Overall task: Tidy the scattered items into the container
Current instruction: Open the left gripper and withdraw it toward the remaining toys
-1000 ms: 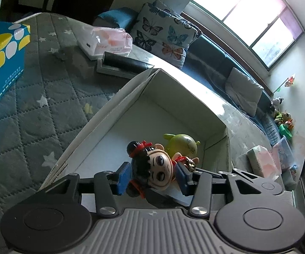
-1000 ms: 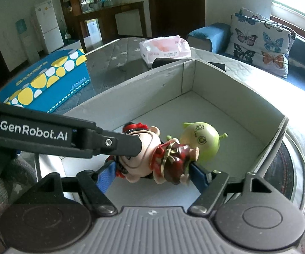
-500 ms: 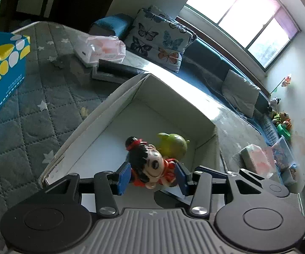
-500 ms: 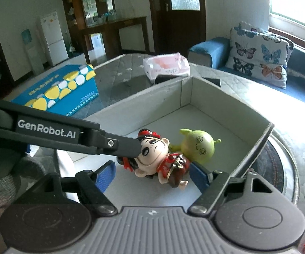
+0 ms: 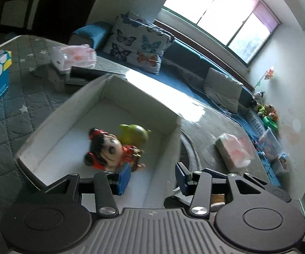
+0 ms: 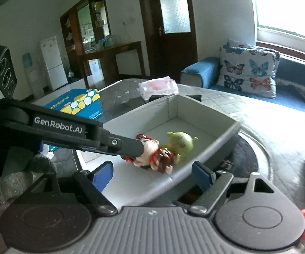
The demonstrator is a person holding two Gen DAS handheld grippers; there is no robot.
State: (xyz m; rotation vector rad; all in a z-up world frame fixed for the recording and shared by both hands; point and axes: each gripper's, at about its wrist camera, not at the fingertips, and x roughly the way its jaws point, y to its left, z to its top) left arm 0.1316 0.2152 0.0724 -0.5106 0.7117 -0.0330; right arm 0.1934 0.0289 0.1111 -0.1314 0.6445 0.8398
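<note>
I find the open white cardboard box [image 5: 144,97] on the grey quilted star-print cover [image 5: 15,110]. Inside lie two toys, touching: a doll [image 5: 110,150] with black hair and red dress, on its side, and a green round-bodied figure [image 5: 135,133] just behind it. Both rest on the box floor, free of any pad.

My left gripper [image 5: 151,176] stands released, blue pads apart, nothing between them; the box's near wall shows in the gap. My right gripper [image 6: 152,173] is likewise released, its jaws having just been widening, with only the box's edge and floor between them.

In the right wrist view, the left gripper's black finger covers part of the doll's head. A grey knitted sleeve [image 6: 15,180] is cut off at the left edge. The left view is motion-blurred; the doll's face is soft.

Beyond the box sit a pink plastic tissue pack [image 6: 158,86] and a blue carton [image 6: 76,103] with yellow and white spots.
</note>
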